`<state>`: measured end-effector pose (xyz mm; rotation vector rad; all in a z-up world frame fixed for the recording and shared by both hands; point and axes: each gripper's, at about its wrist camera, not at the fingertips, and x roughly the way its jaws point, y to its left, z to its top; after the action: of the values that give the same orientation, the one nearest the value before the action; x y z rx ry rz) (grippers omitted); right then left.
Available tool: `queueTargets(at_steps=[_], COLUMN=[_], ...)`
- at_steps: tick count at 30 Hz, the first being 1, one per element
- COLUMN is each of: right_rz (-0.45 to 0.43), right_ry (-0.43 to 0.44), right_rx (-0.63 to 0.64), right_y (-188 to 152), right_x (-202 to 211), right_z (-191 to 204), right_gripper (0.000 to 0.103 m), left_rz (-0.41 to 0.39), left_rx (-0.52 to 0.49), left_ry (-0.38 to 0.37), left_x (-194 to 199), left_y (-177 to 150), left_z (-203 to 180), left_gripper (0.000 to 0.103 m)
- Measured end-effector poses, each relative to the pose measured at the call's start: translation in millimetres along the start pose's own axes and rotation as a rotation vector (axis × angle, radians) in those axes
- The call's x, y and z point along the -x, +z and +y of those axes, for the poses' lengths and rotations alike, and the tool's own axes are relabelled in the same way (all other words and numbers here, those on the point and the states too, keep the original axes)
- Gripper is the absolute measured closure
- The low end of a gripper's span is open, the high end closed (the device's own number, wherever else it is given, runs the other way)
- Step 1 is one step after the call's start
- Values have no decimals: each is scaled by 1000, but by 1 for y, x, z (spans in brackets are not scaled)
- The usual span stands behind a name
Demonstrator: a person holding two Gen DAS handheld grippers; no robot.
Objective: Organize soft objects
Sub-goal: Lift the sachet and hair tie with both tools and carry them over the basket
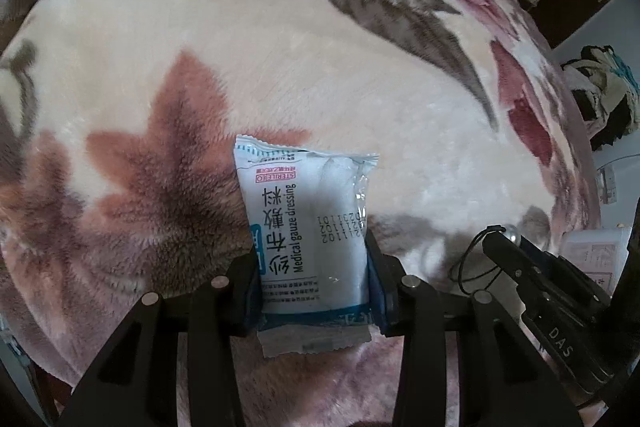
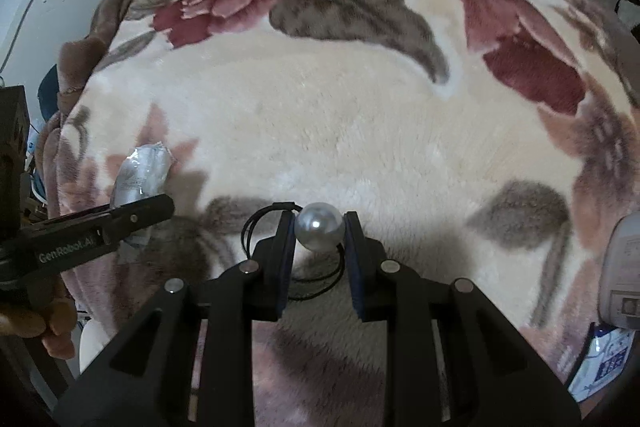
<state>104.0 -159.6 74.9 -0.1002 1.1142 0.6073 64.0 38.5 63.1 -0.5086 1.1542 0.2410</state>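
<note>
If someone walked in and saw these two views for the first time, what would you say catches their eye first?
Probably the white and blue gauze dressing packet, clamped upright between the left gripper fingers in the middle of the left wrist view. Next, the shiny pearl bead on a thin black hair tie, pinched by the right gripper. Behind both spreads the plush floral blanket, cream with dark red blooms.

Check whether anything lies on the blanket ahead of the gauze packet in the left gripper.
Nothing visible does. The left gripper holds the medical gauze dressing packet, and the floral blanket ahead shows bare.
</note>
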Motion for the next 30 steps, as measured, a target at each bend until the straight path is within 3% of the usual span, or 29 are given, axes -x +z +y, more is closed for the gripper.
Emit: queueTargets(at_steps=[30], right_rz=[-114], right_ry=[-130], right_rx=[-125], right_y=[8], right_x=[114], right_z=[-65], right_gripper=[79], left_rz=[-76], left_rx=[-191], left_ry=[-33], left_x=[50], left_y=[-3], left_z=[-132], left_gripper=[60])
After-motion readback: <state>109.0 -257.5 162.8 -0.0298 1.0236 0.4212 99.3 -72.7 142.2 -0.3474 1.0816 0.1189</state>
